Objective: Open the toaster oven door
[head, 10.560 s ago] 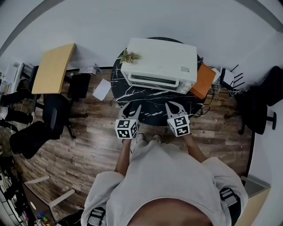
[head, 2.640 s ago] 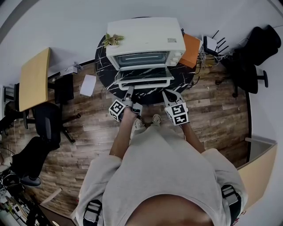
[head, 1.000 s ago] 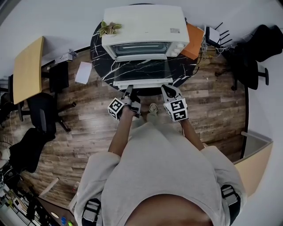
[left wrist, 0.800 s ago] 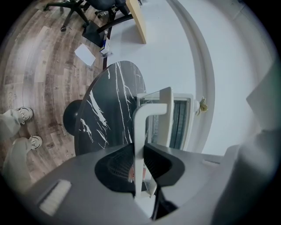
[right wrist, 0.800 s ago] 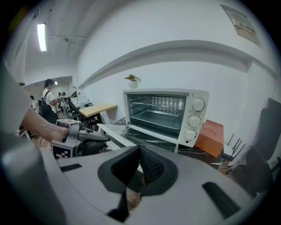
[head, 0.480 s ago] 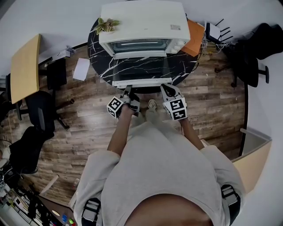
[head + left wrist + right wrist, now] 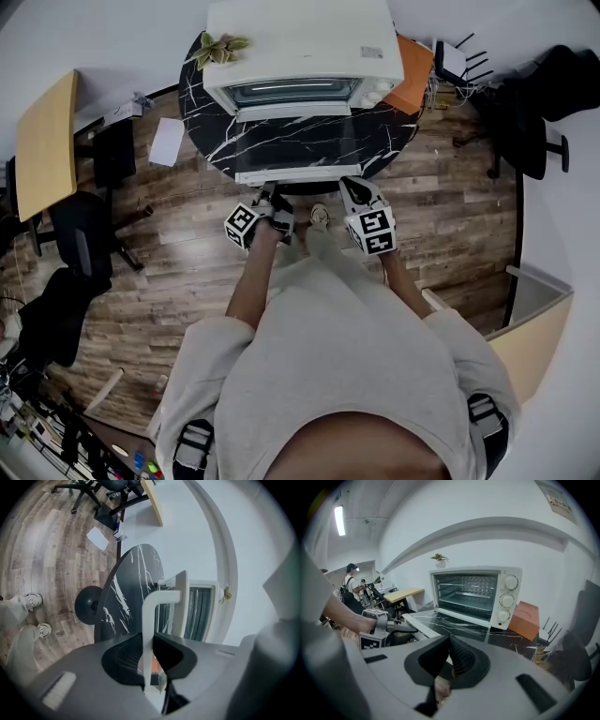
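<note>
The white toaster oven (image 7: 300, 37) stands at the back of a round black marble table (image 7: 202, 112). Its glass door (image 7: 300, 145) hangs open and lies about level, so the oven's racks show in the right gripper view (image 7: 468, 590). My left gripper (image 7: 269, 199) is shut on the door's white handle (image 7: 300, 175), near its left end. In the left gripper view the handle (image 7: 150, 620) runs up between the jaws, with both pads against it. My right gripper (image 7: 354, 190) hovers just short of the handle's right end, jaws together and holding nothing.
A small potted plant (image 7: 217, 45) sits on the oven's left corner. An orange box (image 7: 415, 80) stands right of the oven. Around the table are a sheet of paper (image 7: 167, 141) on the wooden floor, a wooden desk (image 7: 42, 141) and black office chairs (image 7: 80, 244).
The door has swung down a little more and now lies about level. My left gripper has sunk slightly with the handle in it. The right gripper has stayed where it was.
</note>
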Motion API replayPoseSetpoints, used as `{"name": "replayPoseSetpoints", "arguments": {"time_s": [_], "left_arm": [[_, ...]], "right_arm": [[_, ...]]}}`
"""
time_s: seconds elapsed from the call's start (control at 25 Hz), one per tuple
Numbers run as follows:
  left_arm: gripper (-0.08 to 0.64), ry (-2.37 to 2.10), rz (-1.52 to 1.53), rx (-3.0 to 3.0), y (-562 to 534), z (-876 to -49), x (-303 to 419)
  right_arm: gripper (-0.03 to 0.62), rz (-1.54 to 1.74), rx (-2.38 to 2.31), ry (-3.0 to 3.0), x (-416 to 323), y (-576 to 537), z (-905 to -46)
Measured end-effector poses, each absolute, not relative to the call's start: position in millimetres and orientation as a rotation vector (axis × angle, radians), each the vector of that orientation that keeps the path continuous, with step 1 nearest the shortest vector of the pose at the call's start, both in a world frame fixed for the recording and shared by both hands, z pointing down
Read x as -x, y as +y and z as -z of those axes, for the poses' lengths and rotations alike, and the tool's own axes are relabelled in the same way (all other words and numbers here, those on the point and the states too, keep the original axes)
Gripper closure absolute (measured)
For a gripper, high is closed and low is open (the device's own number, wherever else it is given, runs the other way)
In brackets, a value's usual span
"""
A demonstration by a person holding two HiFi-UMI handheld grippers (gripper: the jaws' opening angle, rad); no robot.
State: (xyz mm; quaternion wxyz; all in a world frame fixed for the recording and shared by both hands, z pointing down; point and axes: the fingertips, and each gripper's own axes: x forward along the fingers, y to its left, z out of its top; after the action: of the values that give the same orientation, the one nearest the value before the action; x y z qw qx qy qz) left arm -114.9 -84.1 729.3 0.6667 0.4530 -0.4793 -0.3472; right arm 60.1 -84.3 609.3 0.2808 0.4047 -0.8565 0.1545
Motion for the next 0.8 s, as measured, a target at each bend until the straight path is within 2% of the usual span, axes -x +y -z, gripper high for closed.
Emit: {"name": "replayPoseSetpoints", "arguments": {"time_s": [0.8], "left_arm": [[0.480,-1.079,0.761,-0.988,-81,-754,113]], "right_arm": [[0.578,-0.464,-1.079,-2.266,-67,-77,-624]]}}
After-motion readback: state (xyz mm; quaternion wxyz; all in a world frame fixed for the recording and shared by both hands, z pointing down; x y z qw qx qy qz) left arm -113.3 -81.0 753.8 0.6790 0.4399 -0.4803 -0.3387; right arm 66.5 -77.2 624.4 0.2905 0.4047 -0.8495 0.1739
